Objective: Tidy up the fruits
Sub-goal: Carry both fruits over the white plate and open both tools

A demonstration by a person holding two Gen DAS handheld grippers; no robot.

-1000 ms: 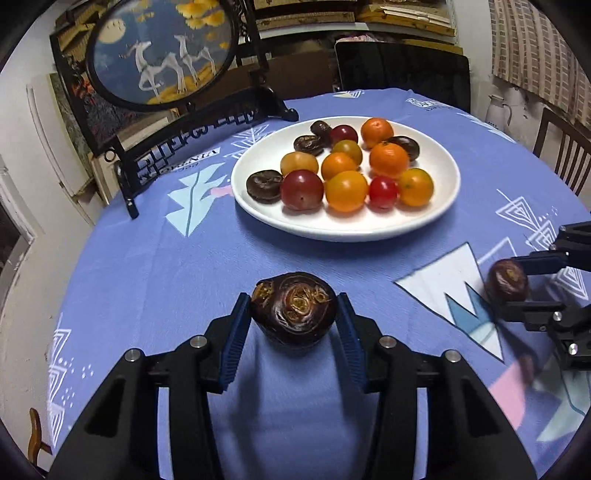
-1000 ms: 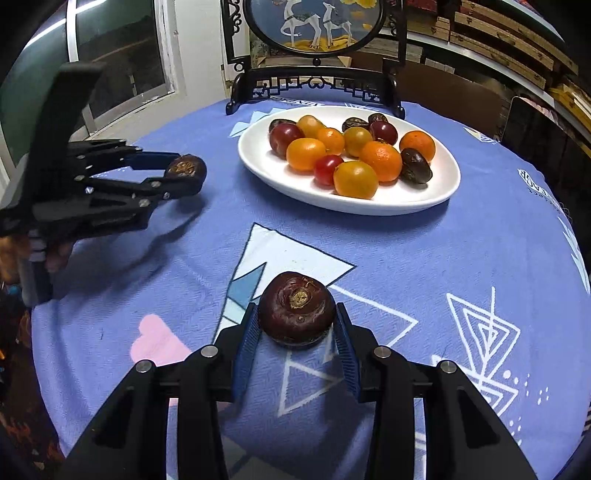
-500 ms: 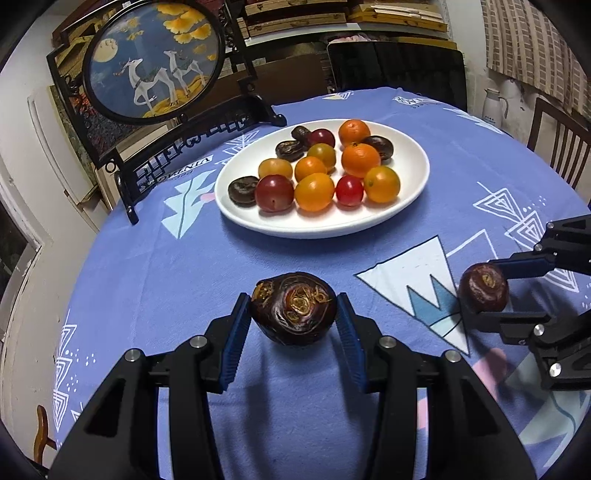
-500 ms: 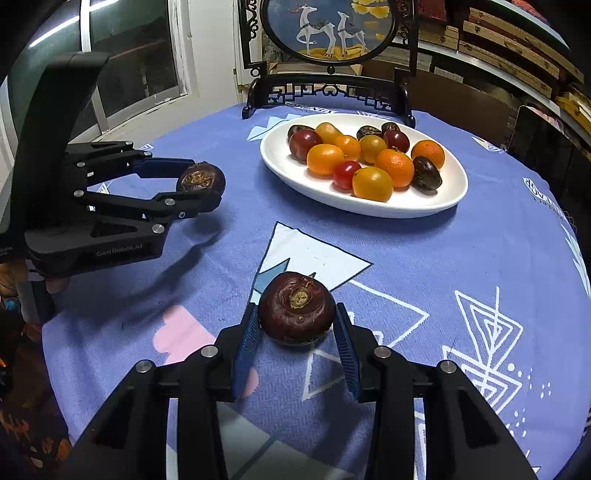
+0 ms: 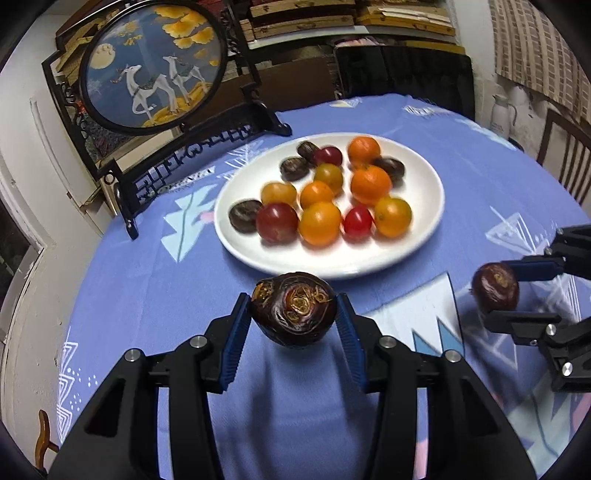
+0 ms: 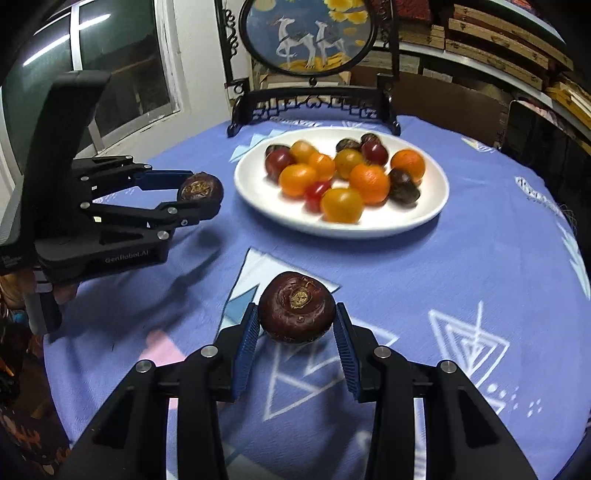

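My left gripper (image 5: pixel 294 321) is shut on a dark brown water chestnut (image 5: pixel 294 308), held above the blue tablecloth just before the white plate (image 5: pixel 424 225). My right gripper (image 6: pixel 297 325) is shut on another dark water chestnut (image 6: pixel 297 306), also above the cloth. The plate holds several orange, red and dark fruits (image 5: pixel 319 221). In the right wrist view the left gripper (image 6: pixel 201 197) with its chestnut (image 6: pixel 200 187) is left of the plate (image 6: pixel 428 206). In the left wrist view the right gripper (image 5: pixel 496 291) with its chestnut (image 5: pixel 495 286) is at the right.
A round painted screen on a black carved stand (image 5: pixel 147 66) stands at the table's far edge behind the plate, also in the right wrist view (image 6: pixel 310 33). Wooden chairs (image 5: pixel 565 155) and shelves ring the round table. A window (image 6: pixel 110 74) is at the left.
Both grippers have moved forward toward the plate with their chestnuts; the plate looks nearer in both views. Grips are unchanged.
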